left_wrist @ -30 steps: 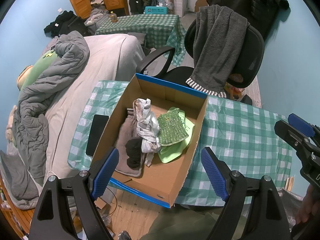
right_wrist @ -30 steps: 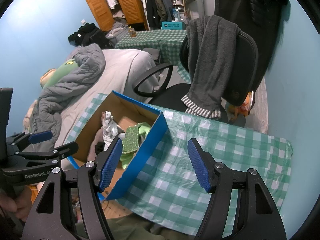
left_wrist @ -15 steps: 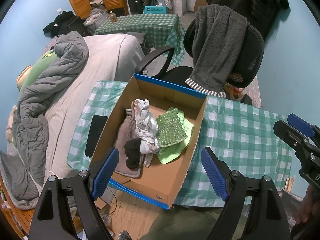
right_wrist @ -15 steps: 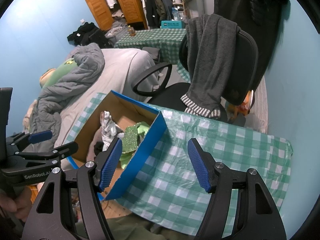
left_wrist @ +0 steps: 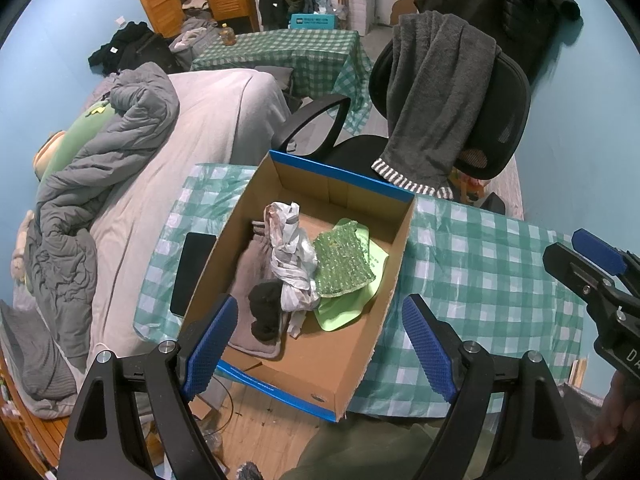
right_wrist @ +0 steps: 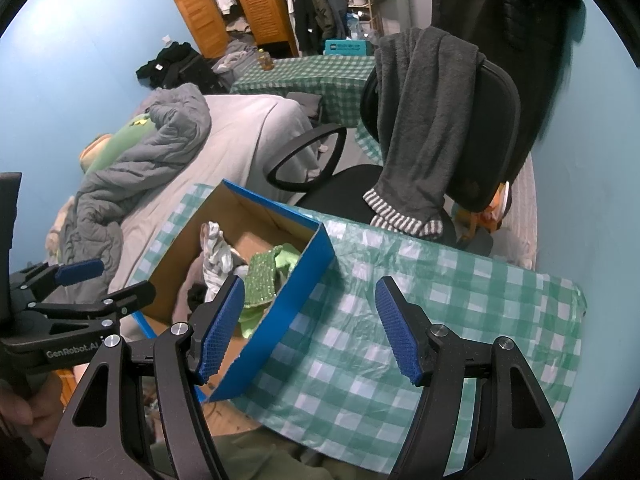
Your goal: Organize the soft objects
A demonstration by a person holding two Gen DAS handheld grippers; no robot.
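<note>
At the bench's left edge sits an open cardboard box (left_wrist: pixel 344 364), its near corner overhanging — inside lie a green sequined cloth (left_wrist: pixel 342 264), a grey-white crumpled cloth (left_wrist: pixel 290 256) and a black sock (left_wrist: pixel 266 308). Left tool (left_wrist: pixel 316 344) and right tool (right_wrist: pixel 308 324) both hover above with fingers spread wide, gripping nothing.

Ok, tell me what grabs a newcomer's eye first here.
The open cardboard box on the green checked tablecloth, holding a sparkly green cloth and a white crumpled cloth. Behind it, a grey towel drapes over a black office chair.
</note>
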